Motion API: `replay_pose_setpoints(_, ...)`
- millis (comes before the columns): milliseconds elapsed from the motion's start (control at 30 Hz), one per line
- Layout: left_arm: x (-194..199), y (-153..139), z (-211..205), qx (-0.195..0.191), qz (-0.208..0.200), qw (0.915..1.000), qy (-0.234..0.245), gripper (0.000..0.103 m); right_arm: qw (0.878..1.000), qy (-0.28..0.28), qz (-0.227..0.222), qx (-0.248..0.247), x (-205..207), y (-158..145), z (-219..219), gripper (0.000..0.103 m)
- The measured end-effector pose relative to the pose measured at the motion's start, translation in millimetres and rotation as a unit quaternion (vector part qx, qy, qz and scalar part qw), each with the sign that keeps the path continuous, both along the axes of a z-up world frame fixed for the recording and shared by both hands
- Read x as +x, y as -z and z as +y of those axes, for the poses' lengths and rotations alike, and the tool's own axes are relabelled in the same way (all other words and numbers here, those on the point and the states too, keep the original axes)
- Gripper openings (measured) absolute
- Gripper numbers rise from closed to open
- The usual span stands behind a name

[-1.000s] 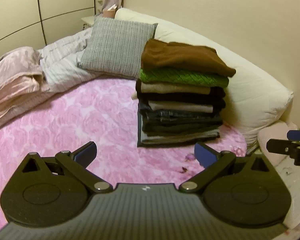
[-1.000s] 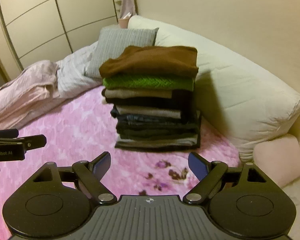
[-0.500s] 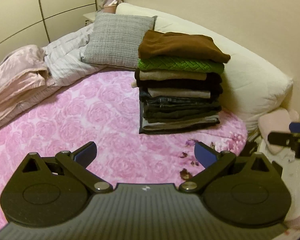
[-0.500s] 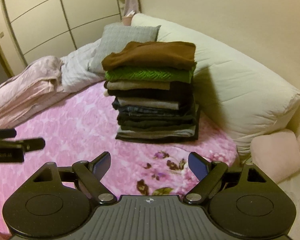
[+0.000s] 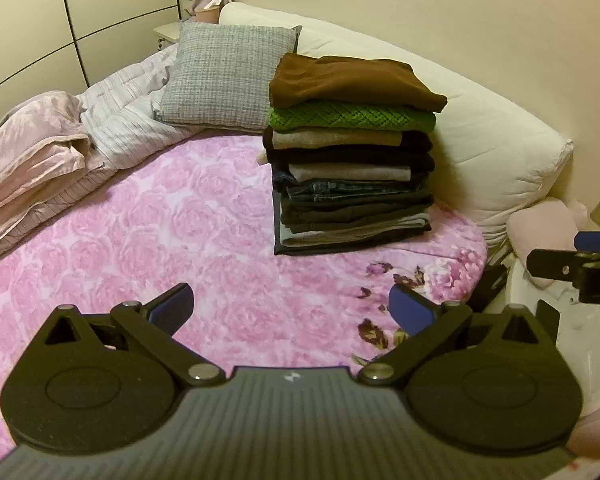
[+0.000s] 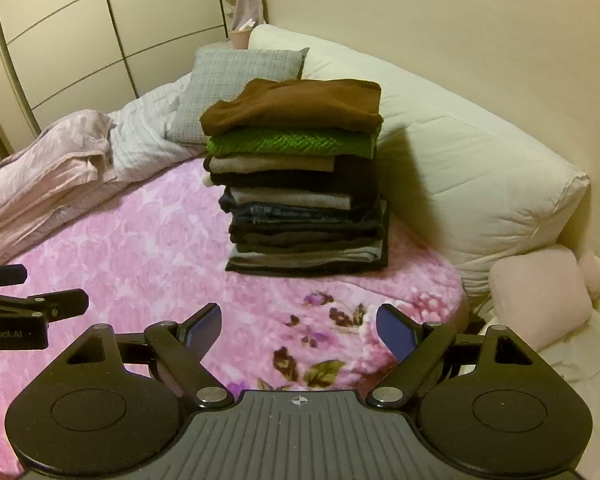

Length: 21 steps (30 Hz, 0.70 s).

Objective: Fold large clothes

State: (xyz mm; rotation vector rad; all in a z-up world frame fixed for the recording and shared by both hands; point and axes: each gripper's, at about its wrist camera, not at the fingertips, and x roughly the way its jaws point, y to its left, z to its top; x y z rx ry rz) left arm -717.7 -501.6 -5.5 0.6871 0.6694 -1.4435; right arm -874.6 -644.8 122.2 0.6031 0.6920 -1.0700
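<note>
A tall stack of folded clothes [image 5: 352, 168] [image 6: 300, 192] stands on the pink rose blanket [image 5: 160, 220] [image 6: 140, 248], against a long white pillow. A brown garment [image 5: 348, 80] [image 6: 296, 106] tops the stack, with a green knit [image 5: 352, 118] [image 6: 292, 142] under it. My left gripper [image 5: 291, 308] hovers open over the blanket, well short of the stack, holding nothing. Near the bed's corner my right gripper [image 6: 299, 328] is open and empty too. Each gripper shows at the edge of the other's view.
A grey cushion [image 5: 228, 80] [image 6: 236, 88] leans behind the stack. Crumpled pale pink and striped bedding [image 5: 52, 152] [image 6: 60, 160] lies at the left. The white pillow [image 5: 492, 148] [image 6: 480, 184] lines the wall, with a small pink cushion [image 6: 540, 300] beyond the bed's corner. Wardrobe doors [image 6: 80, 32] stand at the back left.
Both grippers have drawn back and risen from the stack, so more of the bed's front corner and floral edge shows. Both stay open and empty.
</note>
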Motion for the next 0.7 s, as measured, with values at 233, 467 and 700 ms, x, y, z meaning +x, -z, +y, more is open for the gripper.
replay_pose_setpoints(233,4.2,-3.6,2.3,-0.005,0.001,1.0000,-0.004,0.102,1.000,-0.006,0.004,0.002,7.8,0.6,3.3,0.082)
replay_pose_setpoints(467,5.4,-5.5,2.1,-0.006,0.003,1.0000,-0.004,0.102,1.000,-0.007,0.006,0.002,9.1,0.1,4.3,0.082)
replay_pose_setpoints(700,5.1,-8.2,0.9,-0.008,0.001,1.0000,-0.005,0.102,1.000,-0.007,0.005,0.002,9.5,-0.3,5.4,0.082)
